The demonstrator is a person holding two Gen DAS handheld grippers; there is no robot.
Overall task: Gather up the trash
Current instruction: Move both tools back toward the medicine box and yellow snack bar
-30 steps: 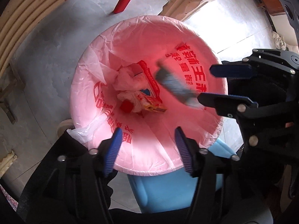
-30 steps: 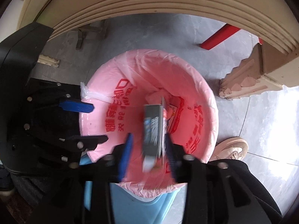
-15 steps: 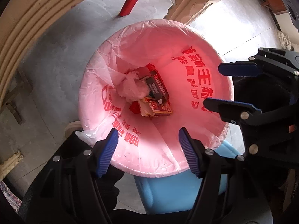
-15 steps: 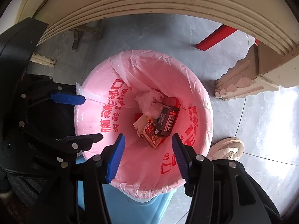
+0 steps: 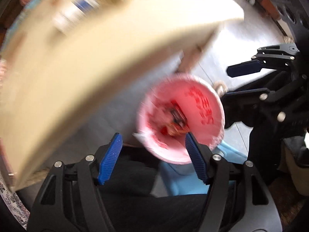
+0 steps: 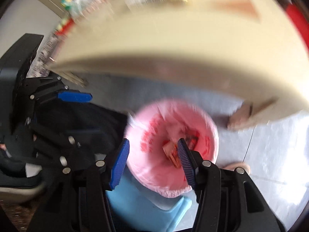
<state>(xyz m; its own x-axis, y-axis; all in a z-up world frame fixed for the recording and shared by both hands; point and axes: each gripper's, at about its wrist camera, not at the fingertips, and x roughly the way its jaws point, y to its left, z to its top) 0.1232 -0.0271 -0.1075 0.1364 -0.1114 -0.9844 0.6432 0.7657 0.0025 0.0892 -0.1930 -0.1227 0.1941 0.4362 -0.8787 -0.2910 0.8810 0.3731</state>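
My left gripper [image 5: 152,158] hangs with its jaws just widened and nothing between them; my right gripper [image 6: 152,164] stands parted and empty too. Just beyond them sits the light blue plastic bin [image 6: 146,210] lined with a pink plastic bag [image 6: 154,176], crumpled wrappers and small cartons [image 5: 174,119] lying at its bottom. Farther off, a cream tabletop [image 6: 173,44] carries blurred packets. I judge one drop finished; next comes reaching onto that table for another piece.
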